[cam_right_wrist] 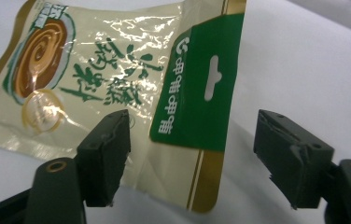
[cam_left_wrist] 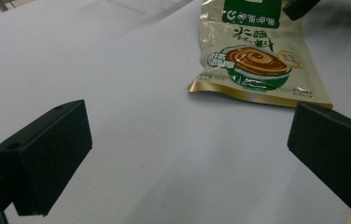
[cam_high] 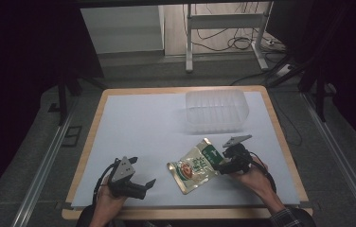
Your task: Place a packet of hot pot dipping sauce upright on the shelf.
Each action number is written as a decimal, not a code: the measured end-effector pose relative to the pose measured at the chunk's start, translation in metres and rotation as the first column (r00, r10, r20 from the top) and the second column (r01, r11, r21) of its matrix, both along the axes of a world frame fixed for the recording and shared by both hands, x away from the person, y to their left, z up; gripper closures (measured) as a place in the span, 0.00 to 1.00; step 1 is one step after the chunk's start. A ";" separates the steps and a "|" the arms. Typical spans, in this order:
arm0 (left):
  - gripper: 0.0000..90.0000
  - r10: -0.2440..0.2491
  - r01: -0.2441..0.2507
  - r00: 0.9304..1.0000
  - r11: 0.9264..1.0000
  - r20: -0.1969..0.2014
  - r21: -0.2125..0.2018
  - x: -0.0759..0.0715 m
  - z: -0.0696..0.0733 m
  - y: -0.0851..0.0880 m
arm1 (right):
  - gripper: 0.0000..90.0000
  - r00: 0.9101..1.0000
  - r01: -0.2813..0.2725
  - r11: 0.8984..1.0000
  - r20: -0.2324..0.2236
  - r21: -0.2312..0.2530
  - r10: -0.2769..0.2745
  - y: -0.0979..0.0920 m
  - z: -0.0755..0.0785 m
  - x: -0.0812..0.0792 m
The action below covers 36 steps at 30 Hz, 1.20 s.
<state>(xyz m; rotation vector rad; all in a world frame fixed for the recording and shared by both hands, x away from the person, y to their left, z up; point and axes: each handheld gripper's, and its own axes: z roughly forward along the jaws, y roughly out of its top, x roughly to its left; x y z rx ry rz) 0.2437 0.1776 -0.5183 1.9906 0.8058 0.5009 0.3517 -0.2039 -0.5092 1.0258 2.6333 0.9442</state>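
Note:
A cream and green snack pouch with a picture of a bowl lies flat on the white table sheet, near the front and right of centre. My right gripper is at the pouch's green top end. In the right gripper view its jaws stand apart astride that green corner, one over the pouch and one beside it, and neither pad presses on it. My left gripper rests at the front left, open and holding nothing. The left gripper view looks between its wide jaws towards the pouch.
A clear ribbed plastic container stands at the back right of the sheet. The table's wooden edge runs close to the right hand. Beyond the table are a desk frame and cables on the floor.

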 end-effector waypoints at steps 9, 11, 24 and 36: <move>0.00 0.000 0.000 1.000 1.000 -0.001 0.011 0.000 0.000 -0.001 | 0.46 1.000 -0.012 1.000 0.002 -0.019 0.012 0.012 -0.001 0.012; 0.00 0.001 -0.001 1.000 1.000 -0.002 0.012 0.000 -0.001 -0.001 | 0.50 1.000 -0.017 1.000 -0.008 -0.022 0.017 0.016 -0.003 0.014; 0.00 0.005 -0.005 1.000 1.000 -0.002 0.014 0.000 -0.001 0.000 | 0.76 0.996 -0.086 0.996 -0.034 -0.015 0.085 0.033 -0.004 0.022; 0.00 0.004 -0.004 1.000 1.000 0.002 0.020 0.000 -0.001 -0.001 | 0.99 0.989 -0.034 0.996 -0.141 0.078 0.045 0.024 -0.002 0.026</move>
